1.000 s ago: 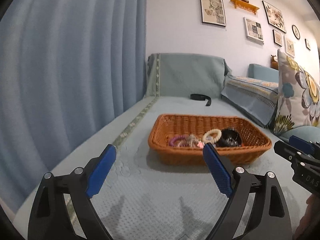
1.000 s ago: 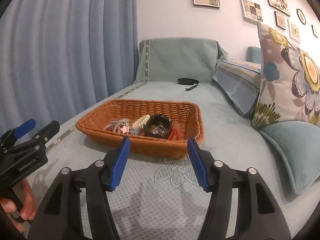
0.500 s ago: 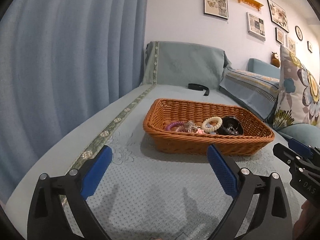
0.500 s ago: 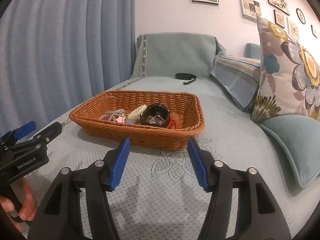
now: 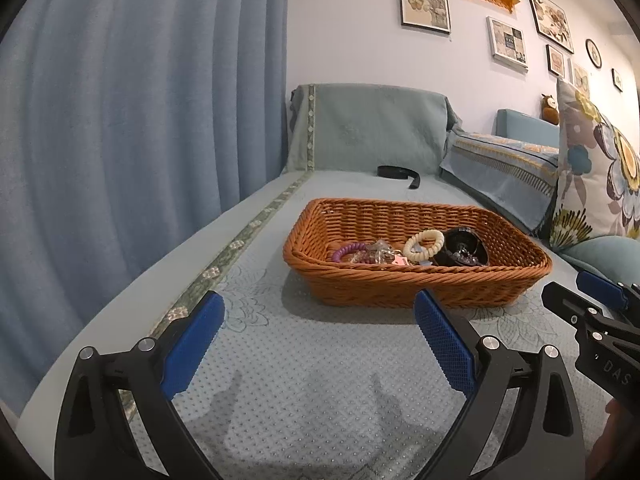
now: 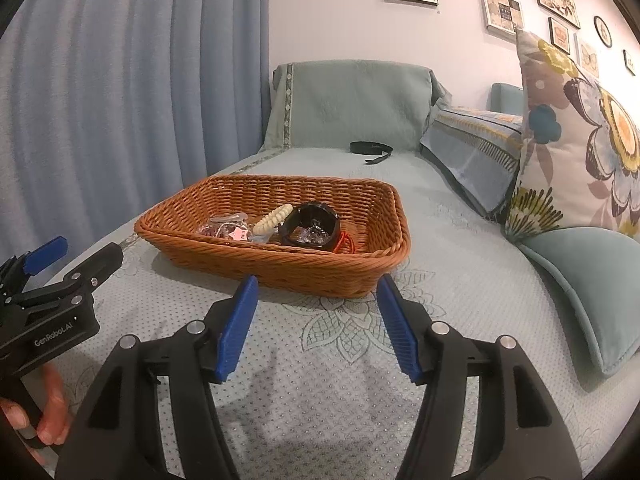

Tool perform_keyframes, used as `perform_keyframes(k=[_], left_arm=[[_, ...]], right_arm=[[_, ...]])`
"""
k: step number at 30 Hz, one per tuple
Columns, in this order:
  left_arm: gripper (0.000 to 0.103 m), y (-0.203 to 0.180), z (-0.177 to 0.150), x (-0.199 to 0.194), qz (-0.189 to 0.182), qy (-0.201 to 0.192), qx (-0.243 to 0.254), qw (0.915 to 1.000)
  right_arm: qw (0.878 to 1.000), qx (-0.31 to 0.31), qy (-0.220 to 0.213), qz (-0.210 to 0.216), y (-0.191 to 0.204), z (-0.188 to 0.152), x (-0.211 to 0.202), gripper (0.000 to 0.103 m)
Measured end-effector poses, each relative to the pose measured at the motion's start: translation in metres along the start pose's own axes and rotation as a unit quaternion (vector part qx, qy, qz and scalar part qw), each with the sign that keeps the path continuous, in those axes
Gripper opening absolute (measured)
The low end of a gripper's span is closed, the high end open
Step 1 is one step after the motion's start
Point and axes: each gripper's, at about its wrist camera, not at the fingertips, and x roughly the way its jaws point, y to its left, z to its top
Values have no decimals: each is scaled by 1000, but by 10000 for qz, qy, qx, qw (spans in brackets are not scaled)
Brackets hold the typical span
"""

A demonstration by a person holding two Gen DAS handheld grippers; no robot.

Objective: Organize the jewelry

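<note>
From the left wrist view, the left claw [image 5: 318, 334] hangs low over the sofa seat [image 5: 304, 380] with its blue pads spread wide — its jaws have just been opening, and nothing sits between them. Just beyond, the wicker basket [image 5: 404, 286] rests on the seat, and inside it a purple bracelet [image 5: 349, 250], a cream beaded bracelet [image 5: 424, 243] and a black bangle [image 5: 462, 245] lie bunched toward its near side. At far right, the other claw pokes into frame.

From the right wrist view, the right claw [image 6: 316, 326] is about half open and empty, pads apart just short of the basket's near wall. The black bangle sits mid-basket with the cream bracelet touching its left side. A hand [image 6: 44, 420] grips the left tool at near left — and a floral cushion [image 6: 576, 132] leans at right.
</note>
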Motion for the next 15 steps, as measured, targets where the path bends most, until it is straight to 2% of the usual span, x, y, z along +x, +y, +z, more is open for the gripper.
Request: perform_keyframes(k=[15], left_arm=[[93, -2, 1, 0, 19, 10, 65, 10000]], right_arm=[[10000, -7, 36, -6, 1, 0, 2, 58]])
